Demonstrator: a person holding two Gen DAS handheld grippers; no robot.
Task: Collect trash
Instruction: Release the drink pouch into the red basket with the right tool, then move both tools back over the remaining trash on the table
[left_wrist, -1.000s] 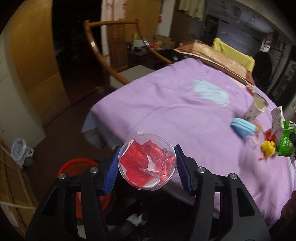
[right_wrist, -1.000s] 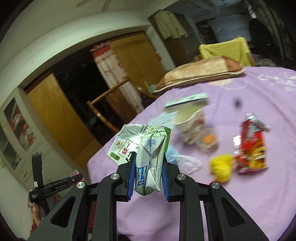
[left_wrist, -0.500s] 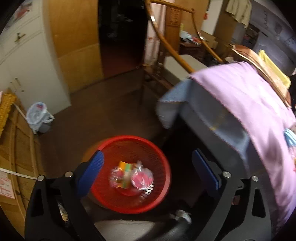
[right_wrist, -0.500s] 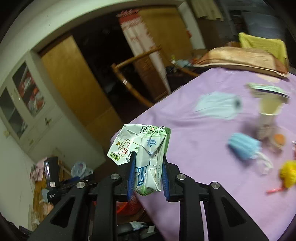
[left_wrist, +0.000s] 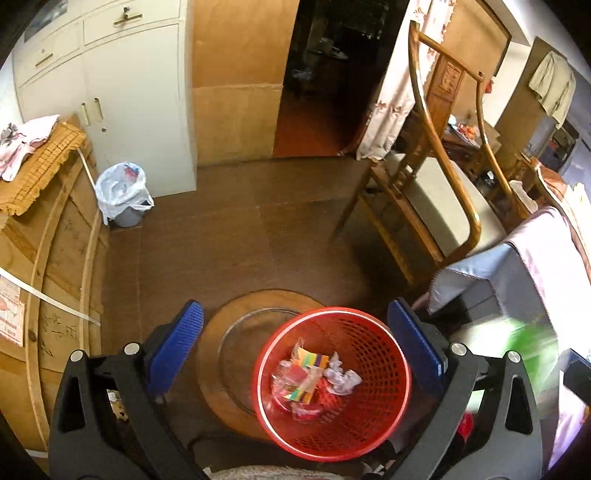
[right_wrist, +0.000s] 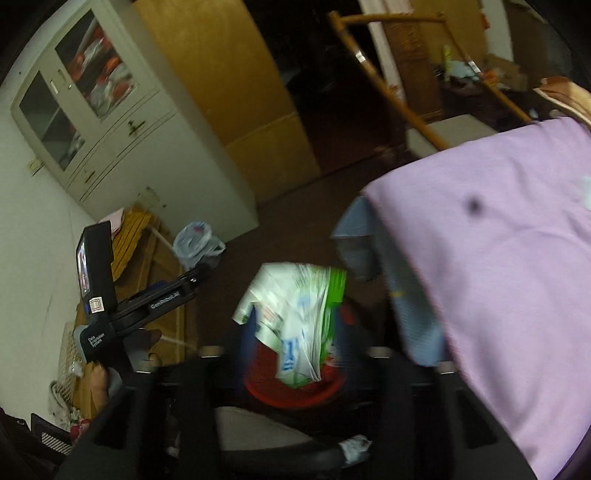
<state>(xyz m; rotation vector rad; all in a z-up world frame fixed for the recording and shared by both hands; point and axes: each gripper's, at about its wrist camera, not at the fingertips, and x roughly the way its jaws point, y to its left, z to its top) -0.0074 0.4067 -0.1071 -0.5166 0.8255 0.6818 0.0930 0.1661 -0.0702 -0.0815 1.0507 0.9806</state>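
**Over the red bin, carton blurred**

Left gripper (left_wrist: 295, 341) held above floor, fingers (left_wrist: 173, 345) spread wide, nothing between them. Red mesh bin (left_wrist: 369, 435) directly below, between the blue pads, resting on floor partly over a round wooden disc (left_wrist: 221, 332). Wrappers (left_wrist: 314, 373) and crumpled white paper lying in bin bottom.

Right gripper (right_wrist: 295, 354) heavily blurred; fingers dark smears, grip on carton could not be told. Green-and-white carton (right_wrist: 295, 317) seen between the finger positions, just above bin's red rim (right_wrist: 291, 395). Same carton a green blur at right edge of left view (left_wrist: 532, 339).

Purple bed (right_wrist: 498, 258) to the right, its corner near the bin. Wooden chair (left_wrist: 436, 192) beyond. Small lined wastebasket (left_wrist: 122, 195) by white cabinet (left_wrist: 129, 92), well apart from red bin.
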